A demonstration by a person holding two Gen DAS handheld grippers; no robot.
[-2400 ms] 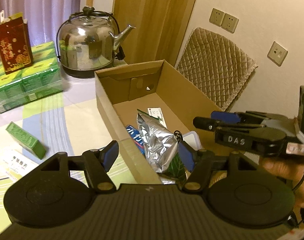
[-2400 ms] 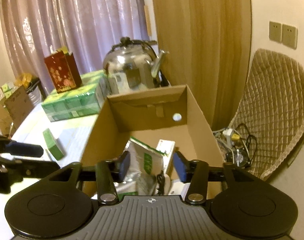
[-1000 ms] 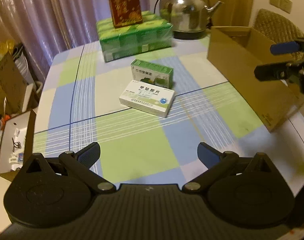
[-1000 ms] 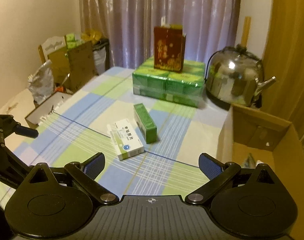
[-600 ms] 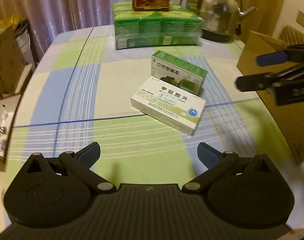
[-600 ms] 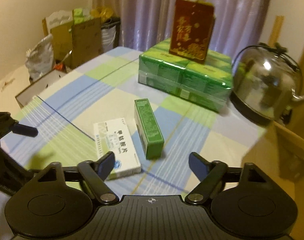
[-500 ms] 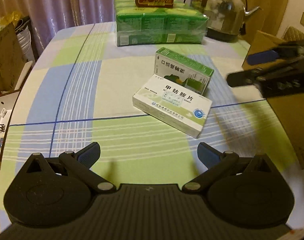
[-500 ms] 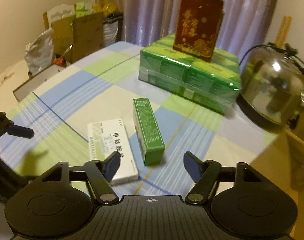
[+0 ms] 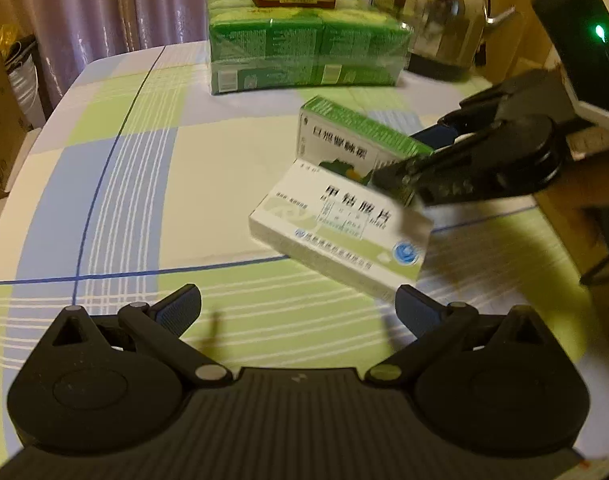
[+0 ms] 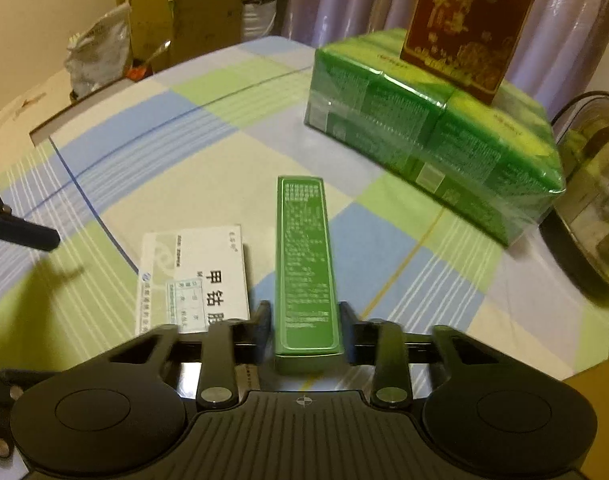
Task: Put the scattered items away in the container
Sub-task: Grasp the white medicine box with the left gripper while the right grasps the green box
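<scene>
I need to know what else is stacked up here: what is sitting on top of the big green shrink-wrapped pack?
A dark red box with gold print stands upright on the green pack. Its base covers part of the pack's top, and anything behind it is hidden.

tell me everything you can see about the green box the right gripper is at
The green box is a long, narrow carton, probably cardboard, glossy green on top with fine pale print and a white side bearing dark characters. It stands on its long edge on the checked tablecloth, beside the flat white box. The right gripper straddles its near end, fingers at or near both sides.
</scene>
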